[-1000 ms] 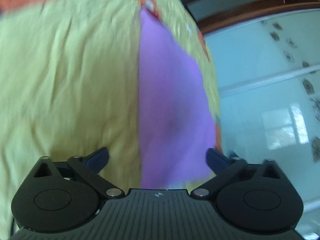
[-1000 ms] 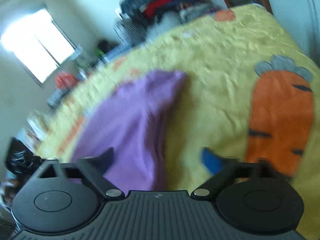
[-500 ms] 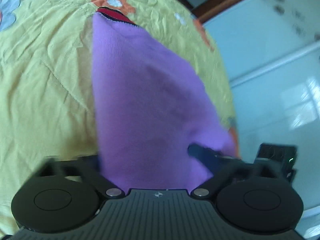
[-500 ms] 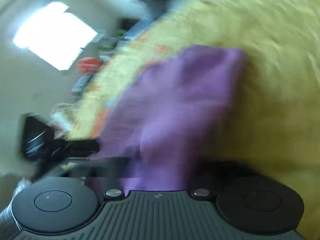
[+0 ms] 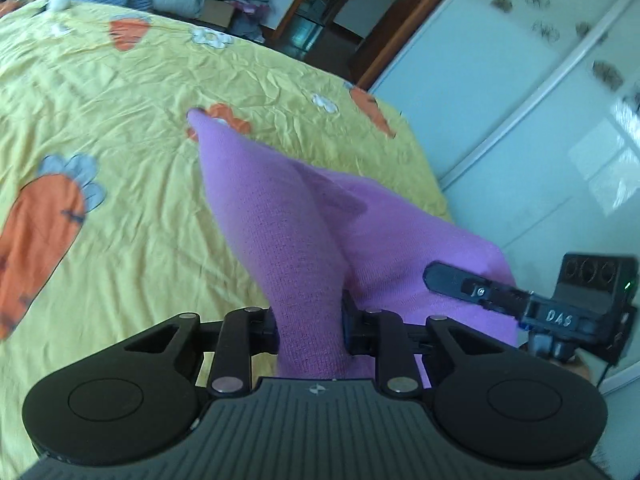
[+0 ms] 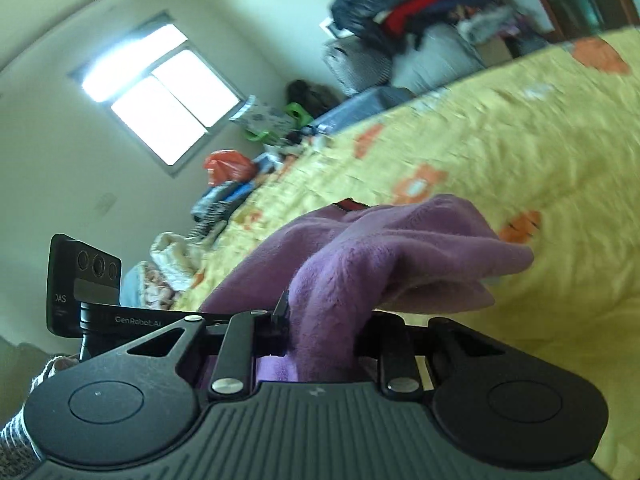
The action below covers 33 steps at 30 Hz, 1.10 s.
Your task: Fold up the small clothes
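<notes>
Purple garment (image 5: pixel 280 216) pinched at two edges — fingertips buried in cloth.
Left gripper (image 5: pixel 310 328) and right gripper (image 6: pixel 322 332), jaws just closed, clamp it above the yellow bedspread (image 5: pixel 120 240); its far end trails there, a red edge barely showing.

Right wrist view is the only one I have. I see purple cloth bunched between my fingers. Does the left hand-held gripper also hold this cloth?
Observer: Yes. The left hand-held gripper is shut on the purple garment; its jaws have just been closing, with the fabric between them.
Operator: Is the whole cloth in the air?
Observer: No. Its far tip reaches down to the yellow bedcover, beside an orange flower print.
Operator: What is on the right of the bed?
Observer: A pale sliding wardrobe door stands right beside that edge of the bed.
</notes>
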### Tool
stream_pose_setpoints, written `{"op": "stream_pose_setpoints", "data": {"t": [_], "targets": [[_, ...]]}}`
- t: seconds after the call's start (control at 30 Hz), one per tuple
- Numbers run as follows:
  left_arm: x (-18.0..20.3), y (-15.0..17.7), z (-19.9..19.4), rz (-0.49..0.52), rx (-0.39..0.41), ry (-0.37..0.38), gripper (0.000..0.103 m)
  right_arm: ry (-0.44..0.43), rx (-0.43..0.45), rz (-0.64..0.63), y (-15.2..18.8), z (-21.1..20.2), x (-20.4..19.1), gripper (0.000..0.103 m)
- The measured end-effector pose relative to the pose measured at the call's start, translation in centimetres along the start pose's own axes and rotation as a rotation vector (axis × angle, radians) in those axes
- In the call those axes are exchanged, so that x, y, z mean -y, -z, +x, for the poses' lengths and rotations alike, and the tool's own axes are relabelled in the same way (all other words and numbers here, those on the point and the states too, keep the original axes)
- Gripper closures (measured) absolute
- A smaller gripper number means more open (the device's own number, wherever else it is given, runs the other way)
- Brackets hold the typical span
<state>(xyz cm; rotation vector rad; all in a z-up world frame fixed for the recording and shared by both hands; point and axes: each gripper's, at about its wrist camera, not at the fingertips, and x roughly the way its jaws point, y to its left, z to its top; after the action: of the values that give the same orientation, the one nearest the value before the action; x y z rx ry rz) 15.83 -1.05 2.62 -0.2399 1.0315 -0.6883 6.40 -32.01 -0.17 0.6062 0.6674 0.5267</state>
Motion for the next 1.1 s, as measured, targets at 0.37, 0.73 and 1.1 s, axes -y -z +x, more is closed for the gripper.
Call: {"op": "stream_pose_setpoints", "data": {"t": [0.37,0.73,1.1], "targets": [[-8.5,15.0,-3.4,-0.226,-0.059,-0.026,0.022,0.411,-0.010,-0.130,12.3,-3.0,-1.1,0.000],[-2.9,8.4,0.5,0.123,0.152,-0.174,0.002,0.482,-0.009,0.035,8.5,-0.2,4.9,0.000],[-7.4,4.2,10.4,0.223,0.174,-0.438,0.001,0.544,0.108,-0.160,8.5,1.8,2.7,0.000]]}}
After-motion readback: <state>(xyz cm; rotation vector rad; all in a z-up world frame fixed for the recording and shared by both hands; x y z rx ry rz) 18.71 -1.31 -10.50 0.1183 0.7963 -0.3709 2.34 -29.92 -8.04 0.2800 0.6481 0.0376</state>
